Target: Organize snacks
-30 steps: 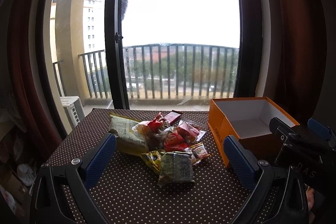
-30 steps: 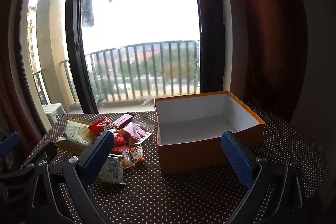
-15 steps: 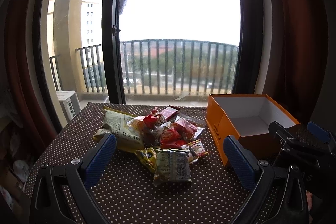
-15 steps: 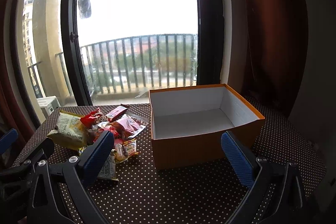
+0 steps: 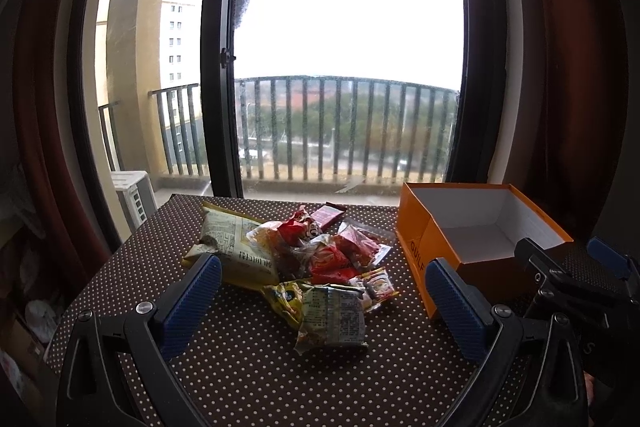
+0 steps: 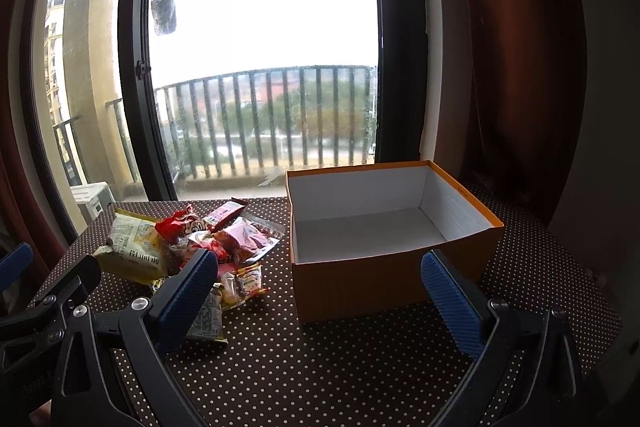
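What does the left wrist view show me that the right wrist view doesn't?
Left only: the whole snack pile, with the grey-green packet nearest and unblocked, and the box's lettered side. Right only: the whole white inside of the box, with nothing in it. Both: pile left of box on the dotted table, each view's own claw open, left and right.

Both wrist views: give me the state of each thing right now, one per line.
Orange box: open, empty, upright on the table.
Snack pile: loose heap beside the box, none packed.
Left gripper: open, holding nothing.
Right gripper: open, holding nothing.
Table: covered by a dotted cloth.
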{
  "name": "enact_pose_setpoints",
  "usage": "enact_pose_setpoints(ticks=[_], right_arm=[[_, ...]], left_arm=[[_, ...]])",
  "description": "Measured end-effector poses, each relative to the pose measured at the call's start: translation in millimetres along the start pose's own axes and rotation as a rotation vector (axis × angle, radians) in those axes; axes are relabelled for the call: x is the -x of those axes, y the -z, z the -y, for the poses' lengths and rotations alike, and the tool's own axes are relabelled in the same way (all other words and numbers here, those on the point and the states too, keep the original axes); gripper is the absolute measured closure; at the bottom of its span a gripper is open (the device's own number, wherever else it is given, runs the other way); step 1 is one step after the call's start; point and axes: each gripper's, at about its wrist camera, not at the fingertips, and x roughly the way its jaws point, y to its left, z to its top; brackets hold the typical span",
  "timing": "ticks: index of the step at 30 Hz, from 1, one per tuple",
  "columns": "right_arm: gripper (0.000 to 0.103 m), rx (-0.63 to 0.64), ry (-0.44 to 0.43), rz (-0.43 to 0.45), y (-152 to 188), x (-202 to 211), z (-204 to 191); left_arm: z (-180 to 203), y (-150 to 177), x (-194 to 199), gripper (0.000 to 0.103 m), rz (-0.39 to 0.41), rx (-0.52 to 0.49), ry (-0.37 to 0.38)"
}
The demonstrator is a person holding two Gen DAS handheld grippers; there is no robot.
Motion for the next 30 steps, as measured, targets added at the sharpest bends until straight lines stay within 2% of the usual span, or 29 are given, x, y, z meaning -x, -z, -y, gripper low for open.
enact_pose_setpoints(ticks=[19, 30], right_arm=[[0.0, 0.001, -0.014, 0.018, -3.4, -2.1, -2.7], [0.001, -0.013, -0.042, -0.032, -1.9, -33.5, -10.5]], left_arm=[[-6.9, 0.5, -11.6, 0.001, -0.001, -0.005, -0.014], [-18.4, 7.0, -38.4, 0.001, -0.041, 0.024, -0.037]])
